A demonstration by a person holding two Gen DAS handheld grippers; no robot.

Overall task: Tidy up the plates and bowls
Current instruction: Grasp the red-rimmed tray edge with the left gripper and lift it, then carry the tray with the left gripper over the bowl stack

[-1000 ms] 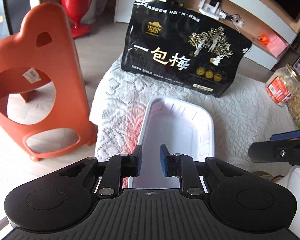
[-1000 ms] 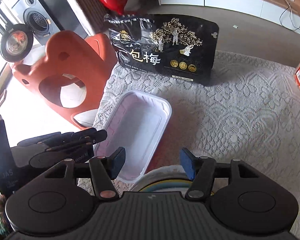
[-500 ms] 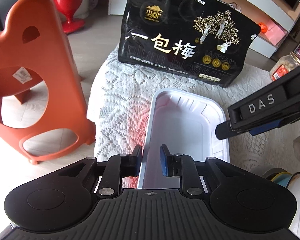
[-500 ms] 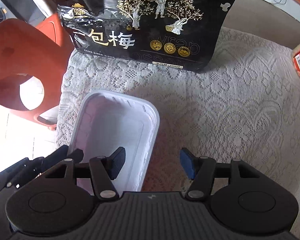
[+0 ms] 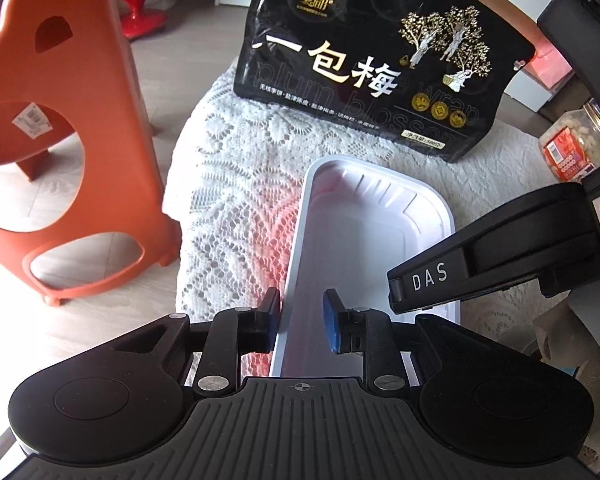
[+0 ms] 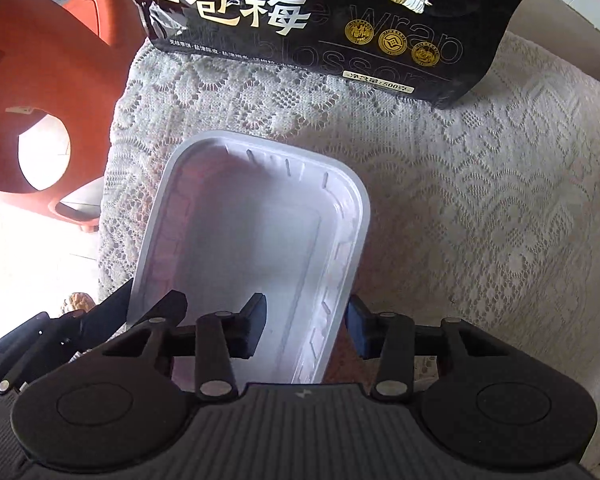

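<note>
A white rectangular plastic tray lies on the lace tablecloth. My left gripper straddles the tray's left rim near its close end. Its jaws are opening: the left pad sits against the rim's outside and the right pad stands clear inside the tray. My right gripper points straight down over the tray's right rim, one pad inside and one outside. Its jaws are closing, with a gap still showing on both sides of the rim. One of its black fingers crosses the left wrist view.
A black snack bag stands upright on the cloth behind the tray. An orange plastic stool stands on the floor left of the table's edge. A clear jar with a red label is at the far right.
My right gripper came down and forward over the tray's right rim, and its jaws narrowed. My left gripper's jaws widened a little on the left rim. The plate stack left the right wrist view.
</note>
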